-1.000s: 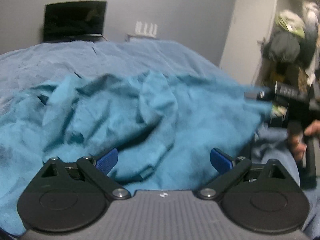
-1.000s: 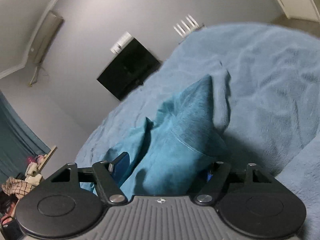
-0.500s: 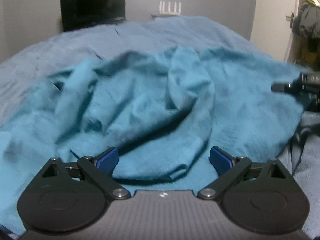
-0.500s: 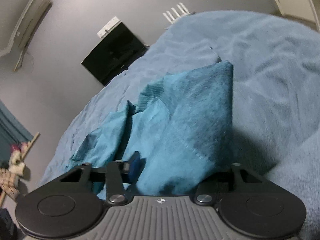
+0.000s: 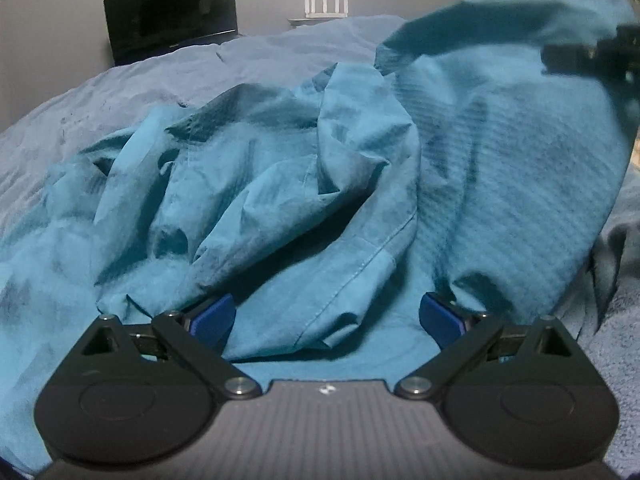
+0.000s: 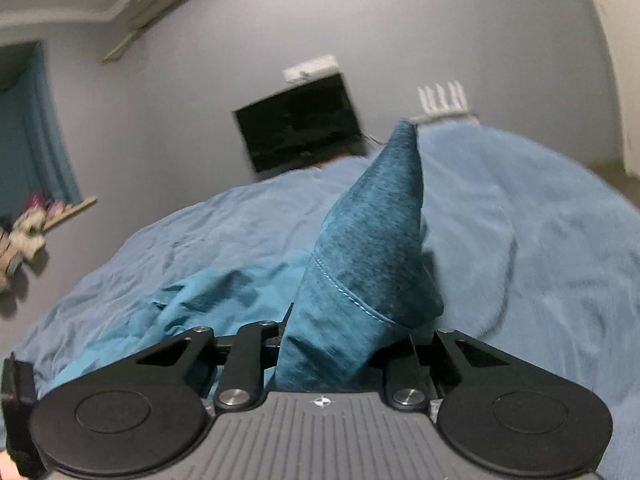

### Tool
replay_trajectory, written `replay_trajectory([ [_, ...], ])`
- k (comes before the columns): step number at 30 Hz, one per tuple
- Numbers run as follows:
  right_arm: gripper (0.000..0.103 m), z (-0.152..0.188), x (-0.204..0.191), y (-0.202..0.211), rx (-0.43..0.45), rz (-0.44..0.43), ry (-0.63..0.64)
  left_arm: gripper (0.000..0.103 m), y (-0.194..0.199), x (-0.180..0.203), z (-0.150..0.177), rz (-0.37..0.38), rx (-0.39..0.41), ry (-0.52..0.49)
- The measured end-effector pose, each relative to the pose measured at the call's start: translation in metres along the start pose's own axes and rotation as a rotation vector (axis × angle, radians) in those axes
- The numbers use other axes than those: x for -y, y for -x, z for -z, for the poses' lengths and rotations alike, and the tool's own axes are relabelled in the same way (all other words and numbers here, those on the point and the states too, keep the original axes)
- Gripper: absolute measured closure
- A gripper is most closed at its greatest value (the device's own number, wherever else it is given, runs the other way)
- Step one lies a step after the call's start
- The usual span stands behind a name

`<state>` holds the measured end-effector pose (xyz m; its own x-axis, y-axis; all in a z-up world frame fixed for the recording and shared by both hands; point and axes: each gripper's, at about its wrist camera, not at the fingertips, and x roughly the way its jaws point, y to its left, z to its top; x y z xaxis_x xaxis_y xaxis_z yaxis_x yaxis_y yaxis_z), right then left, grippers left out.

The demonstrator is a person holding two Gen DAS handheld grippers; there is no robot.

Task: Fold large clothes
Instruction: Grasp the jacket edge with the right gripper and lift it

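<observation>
Closing on a lifted corner of the crumpled teal cotton garment (image 6: pixel 360 280) with the right gripper (image 6: pixel 340 356), cloth between its jaws, leaving the rest heaped on the blue bedspread (image 5: pixel 280 52) directly ahead of the wide-open, empty left gripper (image 5: pixel 326 320).

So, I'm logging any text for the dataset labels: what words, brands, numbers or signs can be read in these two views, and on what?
No readable text in either view.
Small white mark on the left gripper body: a symbol, not letters.
Small round crosshair mark on the right gripper body: a symbol, not letters.
Black screen: dark, shows nothing.
White box above the screen: too blurred to tell.
Teal garment: no label or print visible.
</observation>
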<state>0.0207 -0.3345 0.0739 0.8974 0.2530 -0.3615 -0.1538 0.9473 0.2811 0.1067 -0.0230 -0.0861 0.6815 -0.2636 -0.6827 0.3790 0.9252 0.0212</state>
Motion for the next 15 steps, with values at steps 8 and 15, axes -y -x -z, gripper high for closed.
replay_trajectory([
  [8,0.081,-0.03,-0.099,0.013,0.041,-0.124,0.281,0.004,0.03,-0.035,-0.021,0.223,-0.035,0.063],
  [15,0.081,-0.025,-0.189,-0.009,-0.005,-0.24,0.506,0.004,0.136,-0.14,-0.04,0.017,0.141,0.144],
])
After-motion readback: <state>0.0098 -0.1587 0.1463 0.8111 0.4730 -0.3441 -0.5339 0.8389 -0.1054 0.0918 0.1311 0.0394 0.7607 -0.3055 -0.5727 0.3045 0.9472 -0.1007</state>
